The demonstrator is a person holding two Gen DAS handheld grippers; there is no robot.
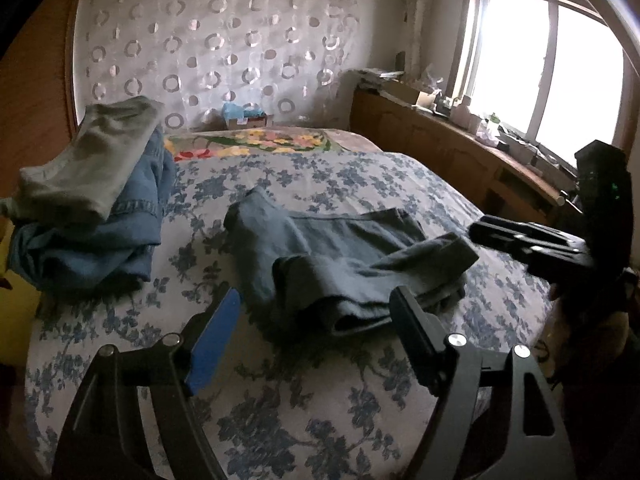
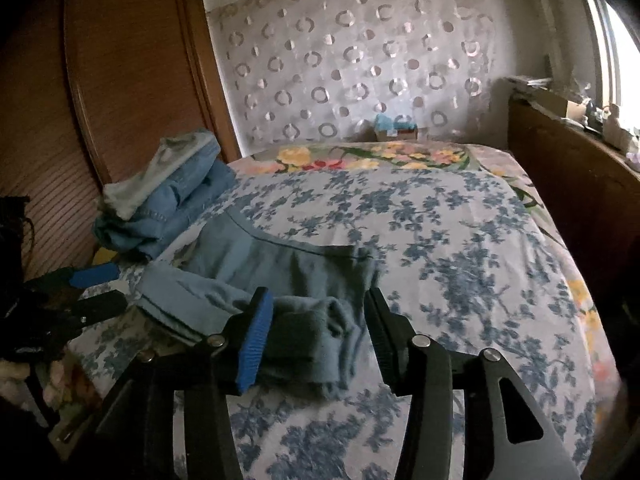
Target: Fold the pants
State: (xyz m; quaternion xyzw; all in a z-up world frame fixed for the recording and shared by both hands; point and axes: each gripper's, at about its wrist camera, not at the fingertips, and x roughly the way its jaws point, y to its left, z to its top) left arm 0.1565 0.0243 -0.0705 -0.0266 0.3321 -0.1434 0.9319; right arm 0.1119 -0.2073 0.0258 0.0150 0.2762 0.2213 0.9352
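Observation:
Dark blue-grey pants (image 1: 344,260) lie folded in a rumpled bundle on the floral bedspread (image 1: 304,400). They also show in the right wrist view (image 2: 288,280). My left gripper (image 1: 316,300) is open and empty, just in front of the bundle's near edge. My right gripper (image 2: 316,304) is open, its jaws standing either side of the bundle's near fold without closing on it. It shows at the right of the left wrist view (image 1: 520,240). The left gripper shows at the left edge of the right wrist view (image 2: 100,288).
A stack of folded clothes, grey-green on blue denim (image 1: 92,208), sits at the bed's left side (image 2: 172,196). A wooden wardrobe (image 2: 120,80) stands on the left. A wooden cabinet (image 1: 460,152) with clutter runs under the window. A small box (image 1: 246,116) sits at the bed's head.

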